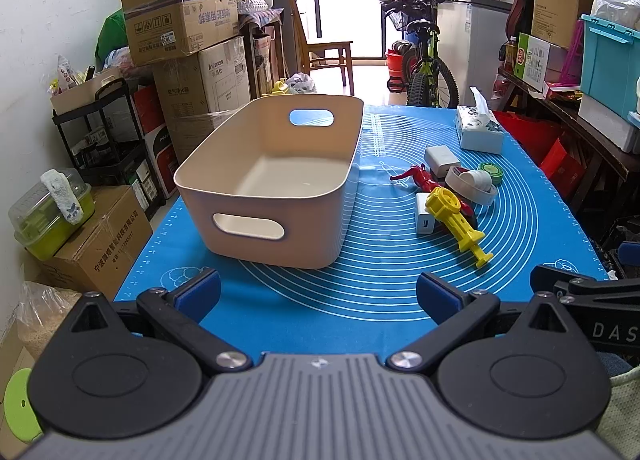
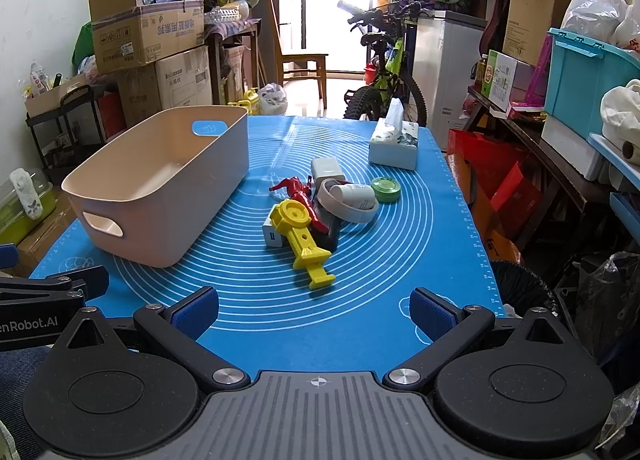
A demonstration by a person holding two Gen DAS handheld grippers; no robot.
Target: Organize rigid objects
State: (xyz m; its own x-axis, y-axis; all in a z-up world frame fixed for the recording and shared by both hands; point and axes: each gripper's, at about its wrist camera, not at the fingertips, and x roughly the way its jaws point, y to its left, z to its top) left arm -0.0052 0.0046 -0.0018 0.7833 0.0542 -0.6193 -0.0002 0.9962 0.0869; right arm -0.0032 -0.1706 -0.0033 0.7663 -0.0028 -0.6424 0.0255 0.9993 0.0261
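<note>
Blue mat bears yellow toy beside beige bin

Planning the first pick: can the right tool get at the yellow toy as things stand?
Probably yes. The right tool is open and empty, and only bare blue mat lies between it and the yellow toy, whose near end sticks out of the pile.

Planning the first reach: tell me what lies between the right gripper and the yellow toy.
Only bare blue mat between the open right gripper and yellow toy, per the right wrist view.
</note>
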